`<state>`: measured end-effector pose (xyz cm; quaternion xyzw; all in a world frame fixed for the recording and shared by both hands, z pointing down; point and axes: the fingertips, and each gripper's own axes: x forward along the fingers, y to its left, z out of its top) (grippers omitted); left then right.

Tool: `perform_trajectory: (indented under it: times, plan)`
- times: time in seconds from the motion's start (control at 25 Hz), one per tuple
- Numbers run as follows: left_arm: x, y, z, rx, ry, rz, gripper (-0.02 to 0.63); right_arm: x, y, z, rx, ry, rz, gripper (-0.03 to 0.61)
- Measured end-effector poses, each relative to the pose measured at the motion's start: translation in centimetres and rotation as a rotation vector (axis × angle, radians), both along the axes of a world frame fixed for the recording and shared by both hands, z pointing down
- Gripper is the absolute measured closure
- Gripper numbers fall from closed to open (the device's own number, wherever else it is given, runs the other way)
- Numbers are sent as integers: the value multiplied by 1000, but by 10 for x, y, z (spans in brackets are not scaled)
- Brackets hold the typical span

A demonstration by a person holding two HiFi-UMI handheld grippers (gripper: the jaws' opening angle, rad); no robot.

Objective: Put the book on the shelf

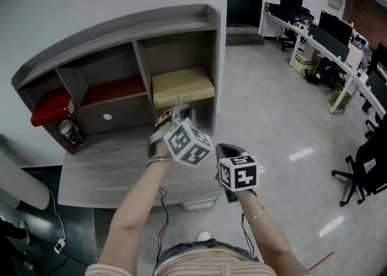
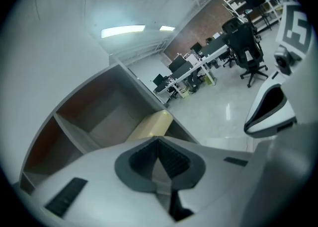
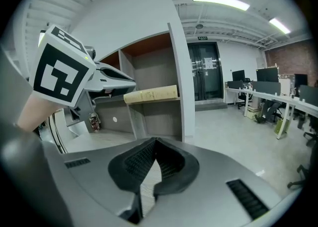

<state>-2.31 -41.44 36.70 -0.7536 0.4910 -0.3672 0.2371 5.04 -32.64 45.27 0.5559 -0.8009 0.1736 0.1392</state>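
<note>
The beige book [image 1: 181, 86] lies flat on the right-hand shelf of the grey shelf unit [image 1: 213, 33], which stands on a grey desk [image 1: 103, 175]. My left gripper [image 1: 180, 110] is just in front of and below the book's near edge, shut with nothing between its jaws. In the left gripper view the pads meet at the left gripper [image 2: 158, 139], with the book [image 2: 152, 124] right behind them. My right gripper [image 1: 224, 147] hangs lower and to the right, off the desk's corner, also shut and empty. In the right gripper view the right gripper [image 3: 155, 141] points at the book [image 3: 151, 93].
A red book [image 1: 51, 109] lies in the left compartment and a small jar [image 1: 71, 133] stands below it. Another red item [image 1: 115, 89] fills the middle shelf. Office desks with monitors [image 1: 326, 33] and a chair [image 1: 366, 166] stand to the right across the floor.
</note>
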Motion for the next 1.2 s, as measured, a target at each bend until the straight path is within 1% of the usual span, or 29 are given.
perform_trajectory:
  times: [0.12, 0.44, 0.56, 0.72, 0.8, 0.92, 1.12, 1.2]
  plan:
    - [-8, 8, 7, -51, 71, -10, 601, -3, 3, -3, 14, -2, -7, 571]
    - [-19, 39, 41, -251, 322, -30, 601, -8, 6, -11, 56, -4, -27, 570]
    - [-21, 50, 52, -302, 390, -37, 601, -9, 5, -16, 76, -10, -21, 571]
    - [-27, 60, 60, -347, 463, -57, 601, -9, 5, -20, 93, -16, -15, 571]
    - [-32, 65, 63, -360, 487, -69, 601, -11, 7, -22, 100, -29, -17, 571]
    - [-41, 69, 66, -364, 518, -86, 601, -17, 9, -22, 109, -34, -27, 571]
    - [-55, 81, 70, -373, 595, -115, 601, -26, 14, -19, 105, -31, -39, 571]
    - [-60, 84, 72, -379, 610, -126, 601, -29, 14, -17, 103, -31, -41, 571]
